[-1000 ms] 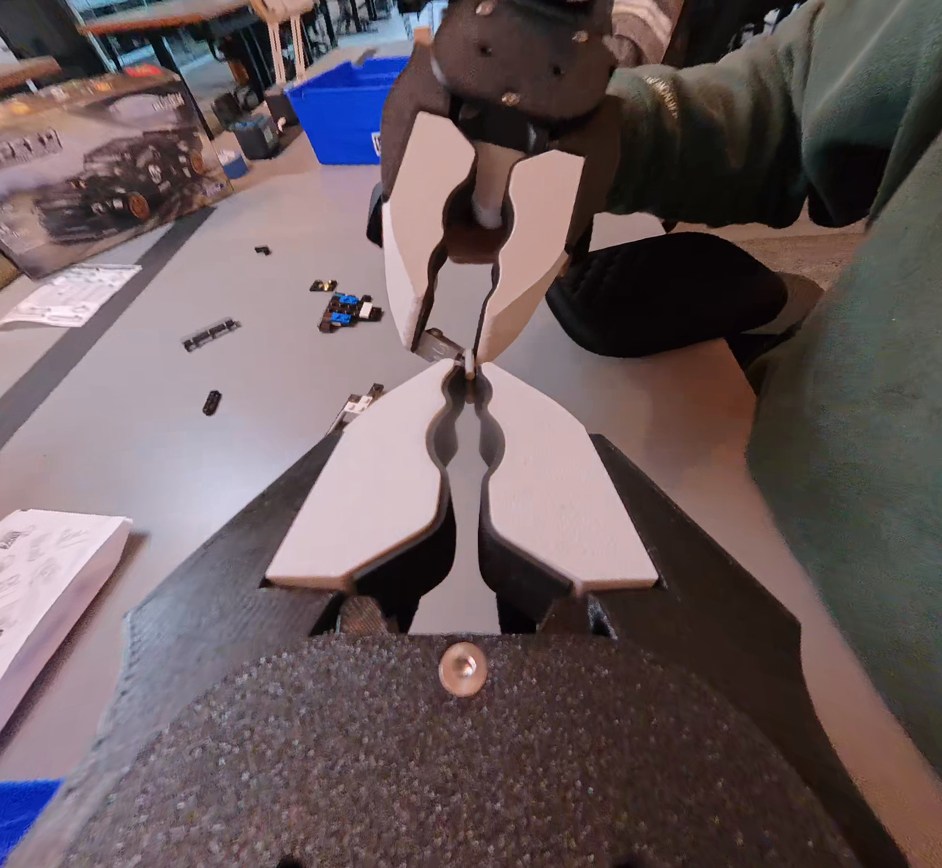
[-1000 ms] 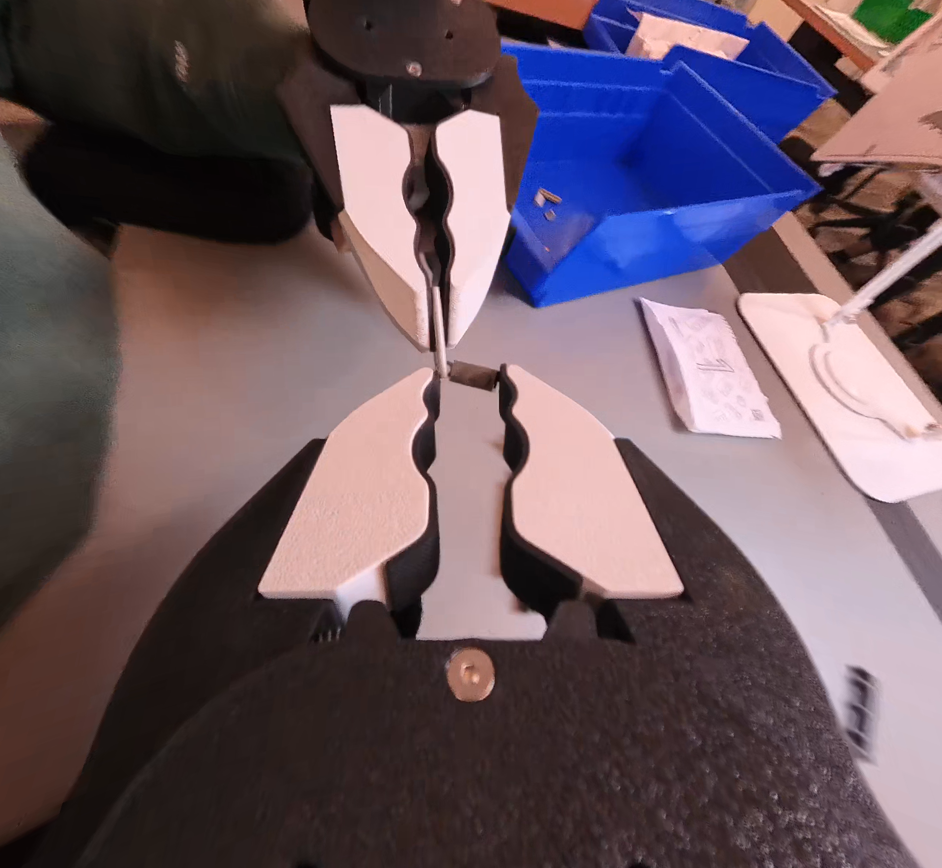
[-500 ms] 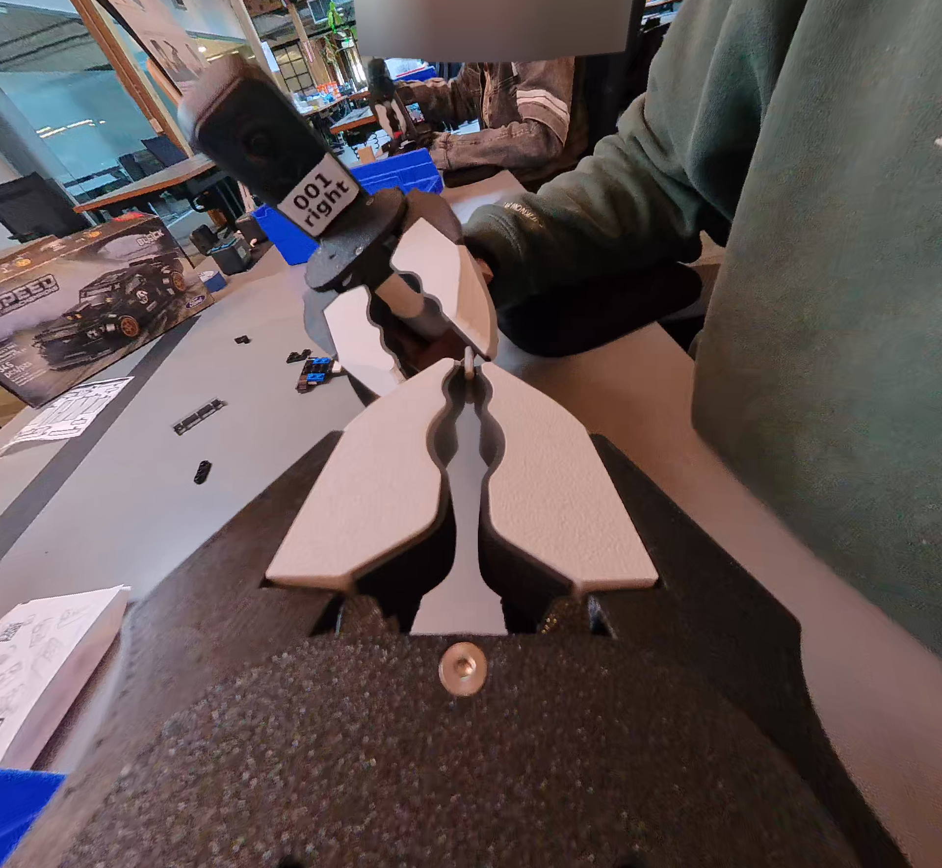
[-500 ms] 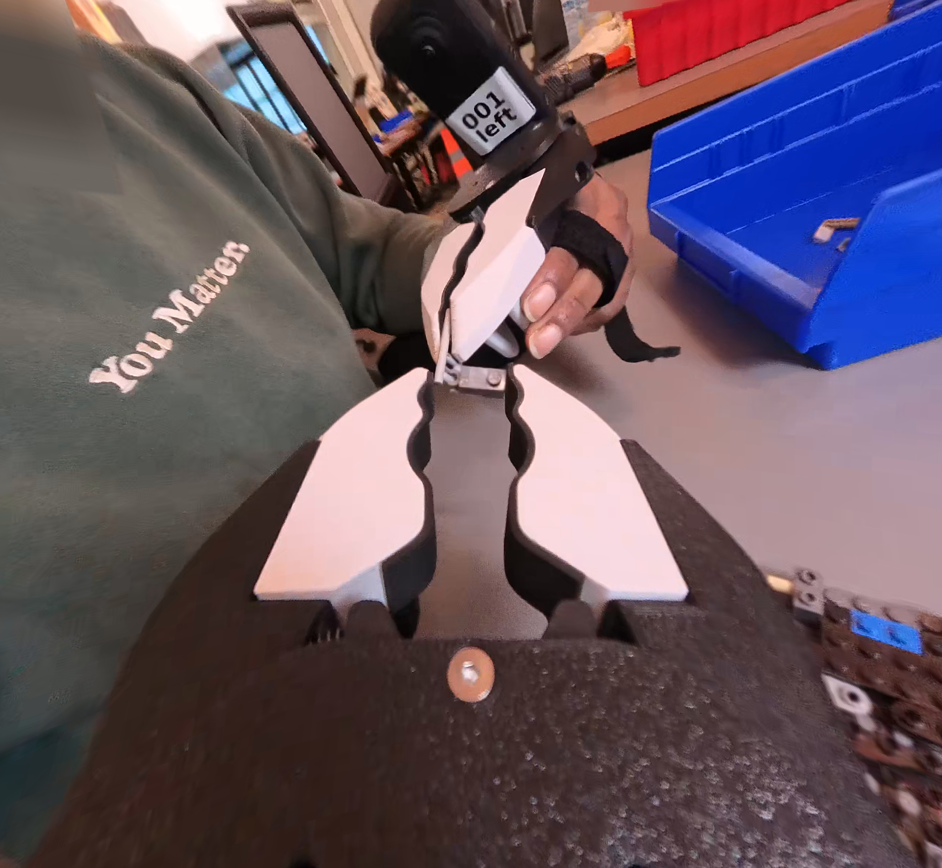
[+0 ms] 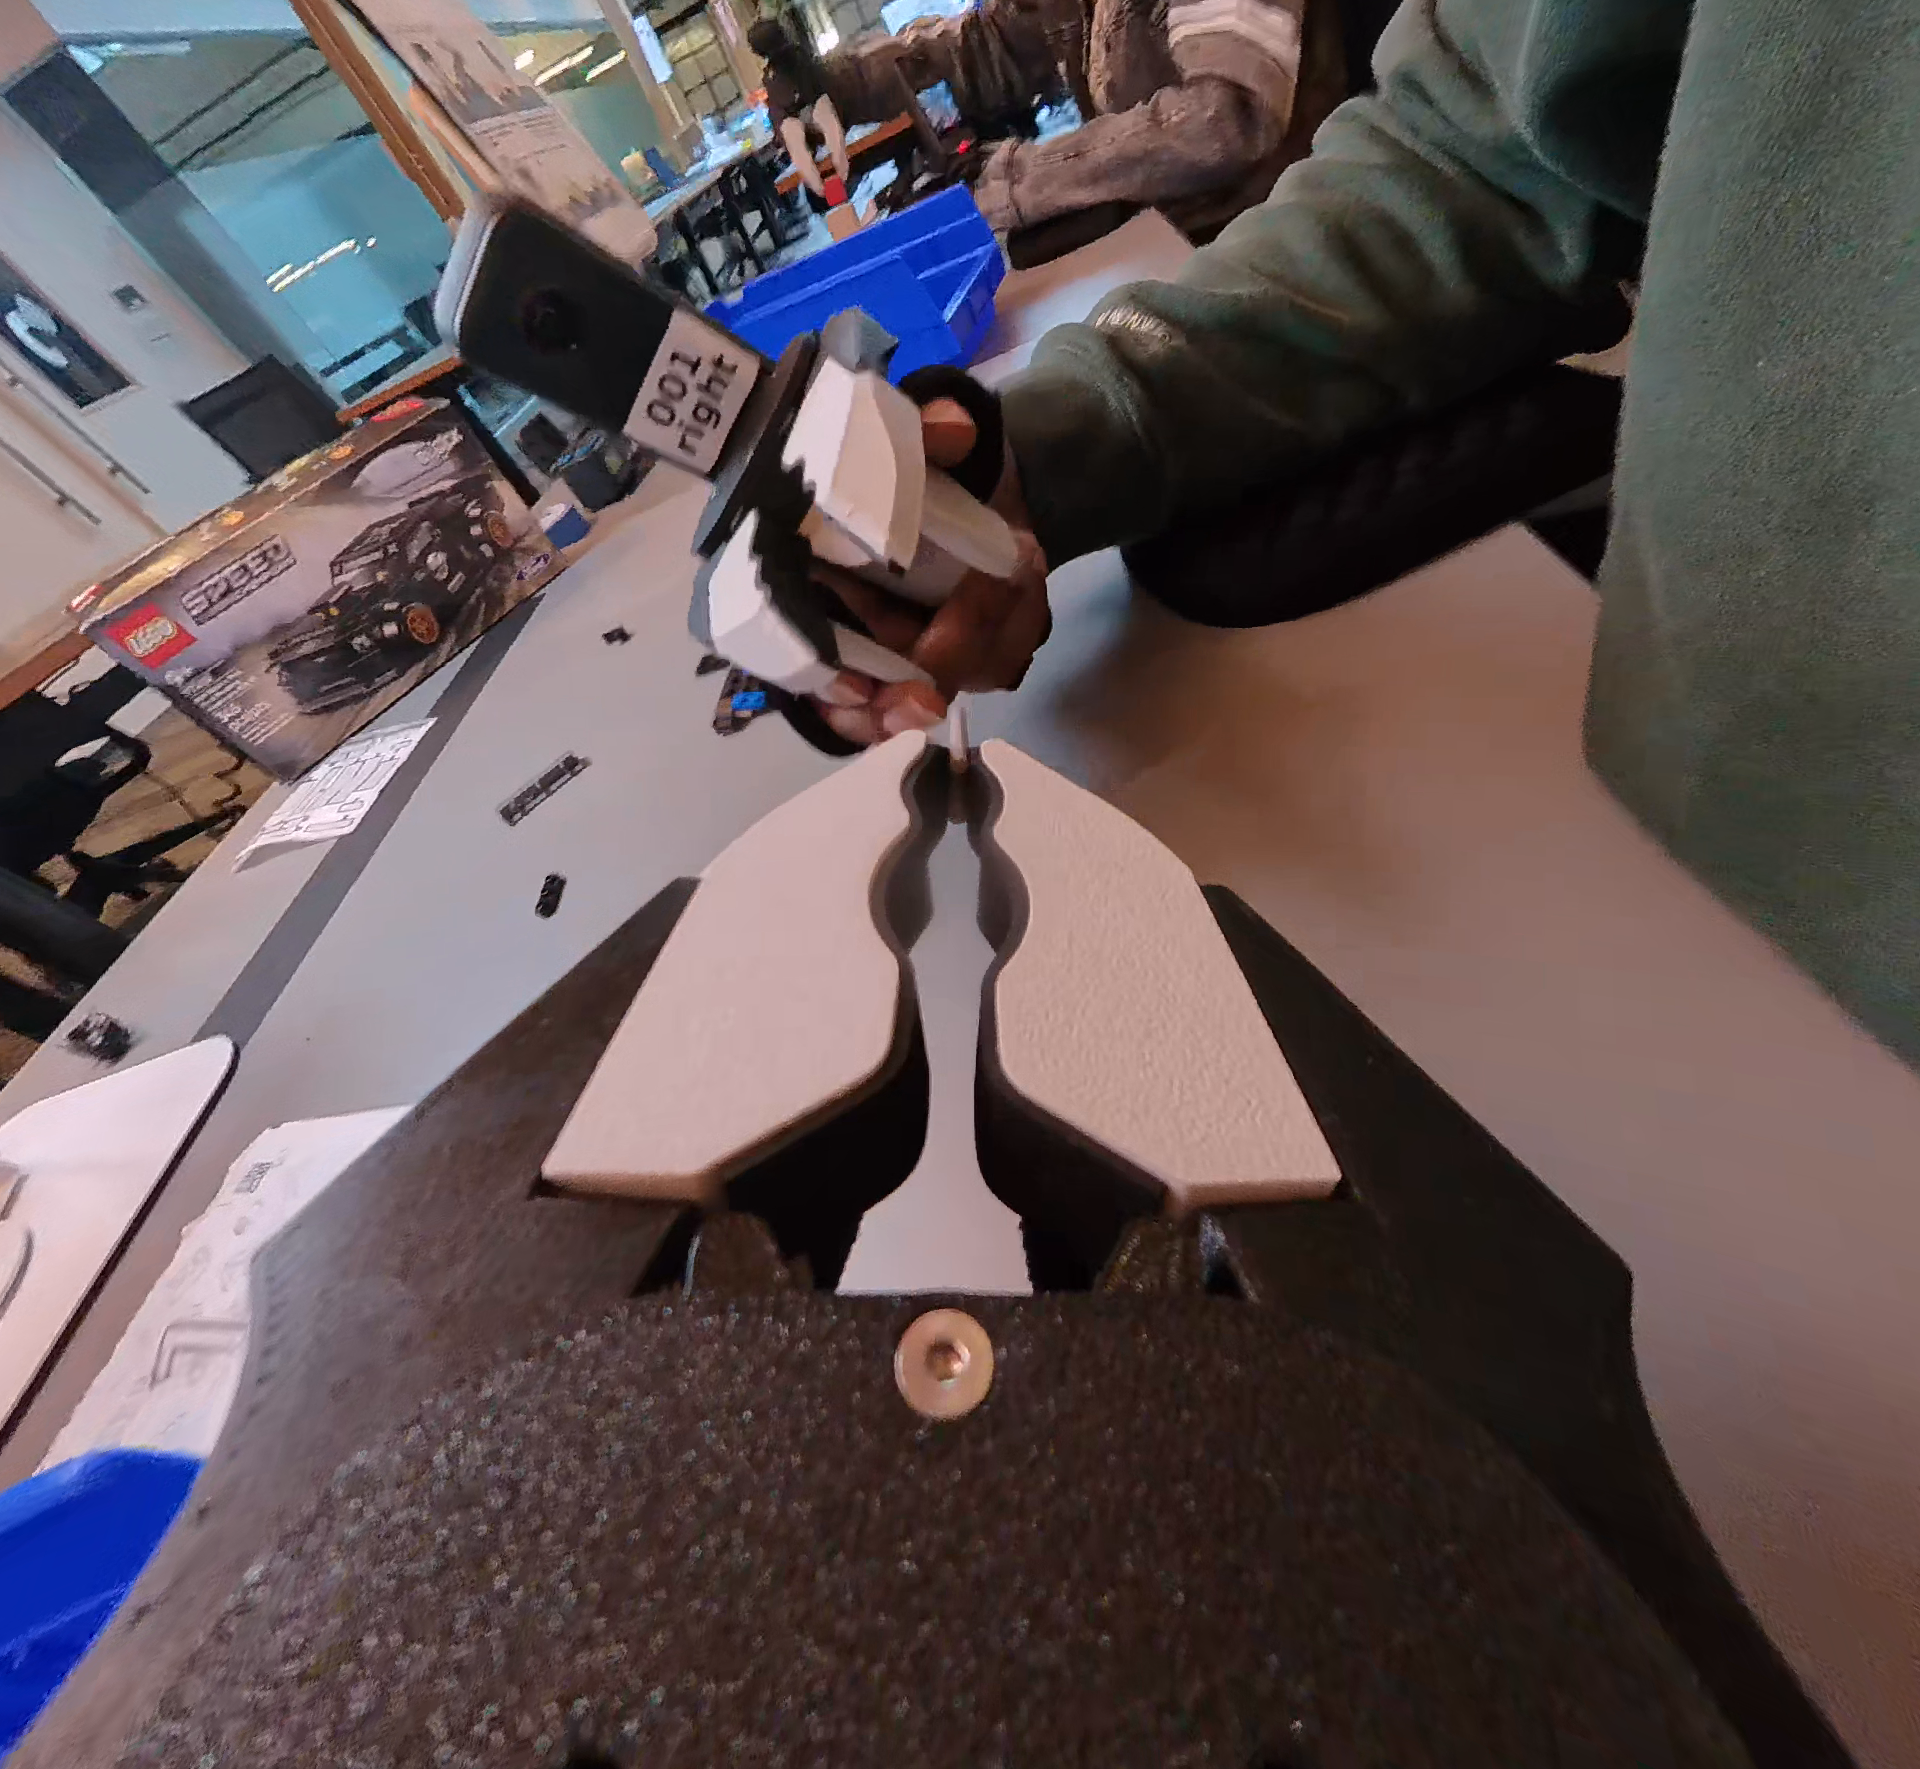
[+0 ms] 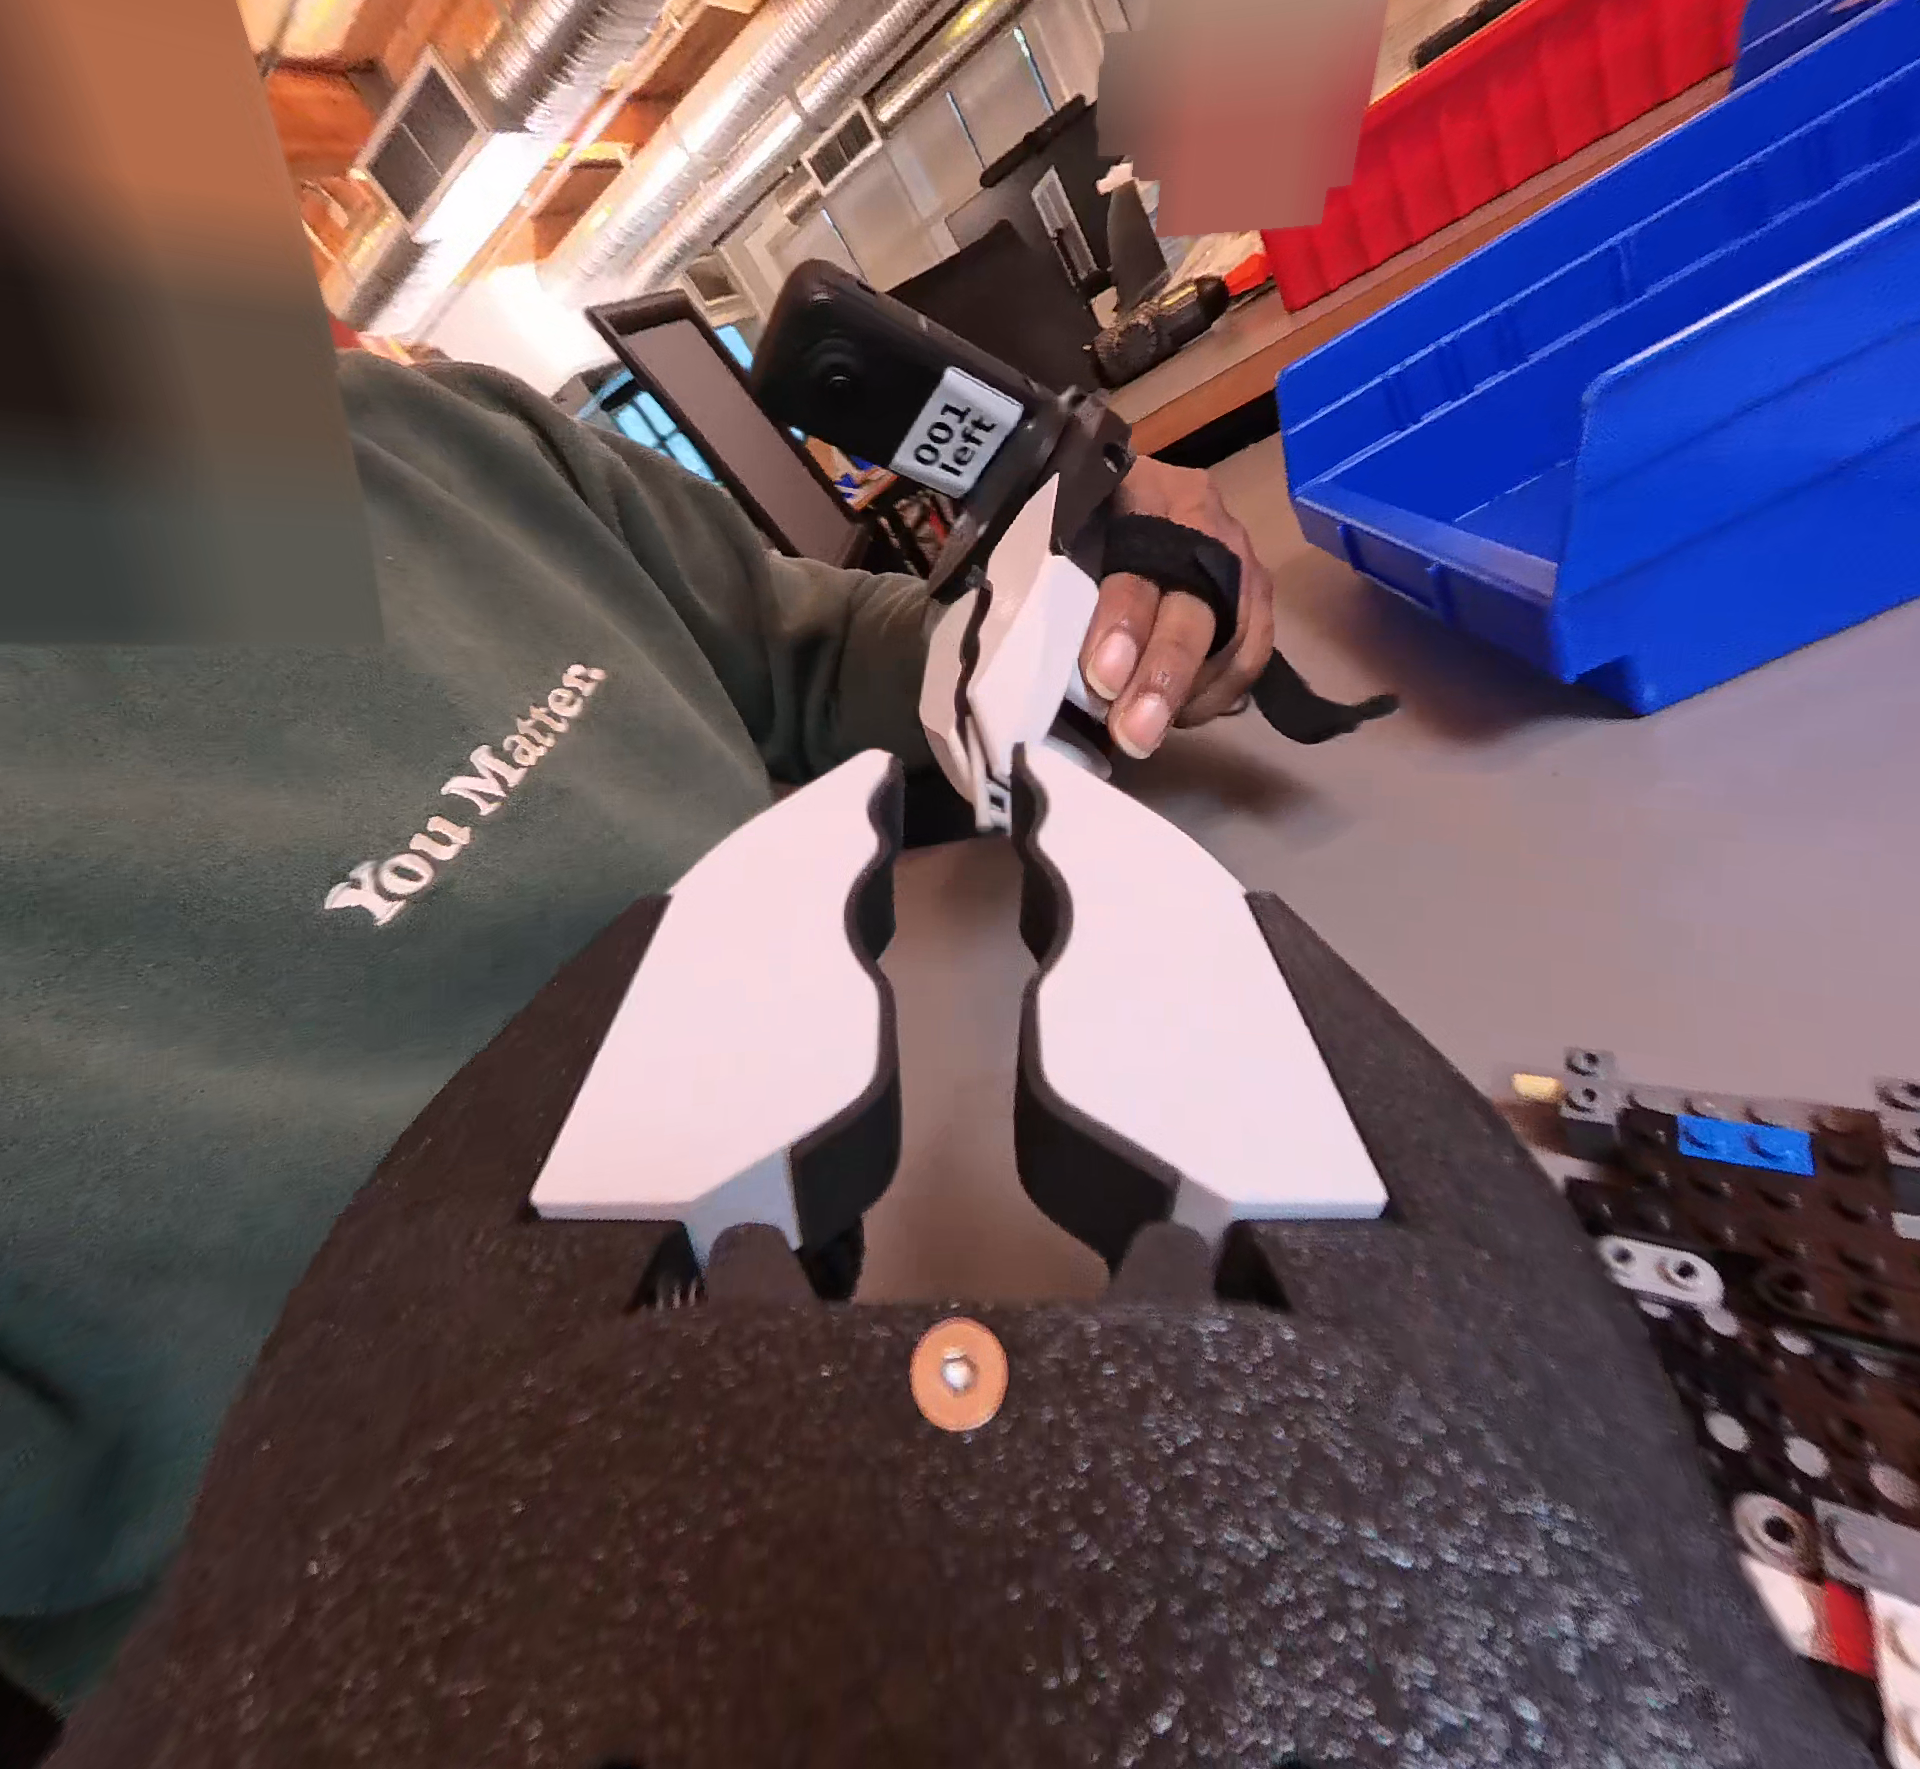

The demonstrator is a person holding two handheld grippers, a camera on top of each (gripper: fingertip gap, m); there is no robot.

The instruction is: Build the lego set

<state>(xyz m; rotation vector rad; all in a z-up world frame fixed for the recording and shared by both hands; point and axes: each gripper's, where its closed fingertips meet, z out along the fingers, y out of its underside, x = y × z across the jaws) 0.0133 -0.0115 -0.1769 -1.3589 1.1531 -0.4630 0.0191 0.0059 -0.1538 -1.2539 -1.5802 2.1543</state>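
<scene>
My left gripper (image 5: 951,751) pinches a thin white pin (image 5: 956,734) at its tips, while my right gripper (image 6: 951,769) stands apart, its right finger touching that pin's small grey piece (image 6: 995,800) above the tabletop (image 6: 1507,888)

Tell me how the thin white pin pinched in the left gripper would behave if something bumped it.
The white pin looks tiny and slender, so probably very light and fairly stiff. Only its end sits between the left gripper's nearly shut jaws, so a sideways bump could pivot it or slip it loose. Dropped on the grey table, it might roll.
</scene>
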